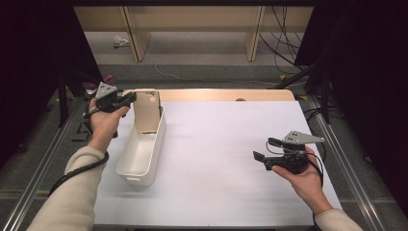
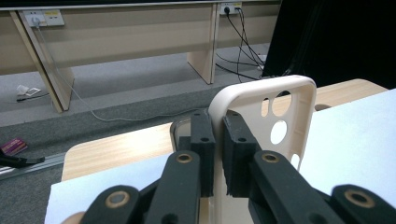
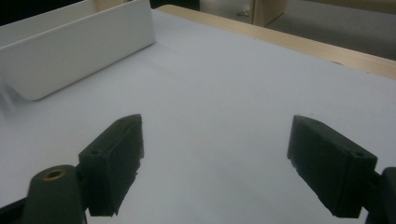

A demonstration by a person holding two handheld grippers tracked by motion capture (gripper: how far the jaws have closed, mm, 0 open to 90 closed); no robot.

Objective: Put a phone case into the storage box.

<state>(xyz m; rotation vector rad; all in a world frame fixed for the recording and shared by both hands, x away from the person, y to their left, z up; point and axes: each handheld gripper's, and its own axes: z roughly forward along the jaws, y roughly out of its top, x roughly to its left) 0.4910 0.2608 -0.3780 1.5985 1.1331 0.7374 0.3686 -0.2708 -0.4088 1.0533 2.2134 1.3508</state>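
High view: a person's two hands each hold a gripper over a table covered with a white sheet.
Left gripper: at the far left, jaws closed on the rim of a beige phone case.
Phone case: stands upright in the far end of a long white bin.
Left gripper view: the jaws pinch the case's edge; camera cut-outs show to the right.
Right gripper: jaws wide apart, holding nothing, above the sheet at the right, well apart from the bin.
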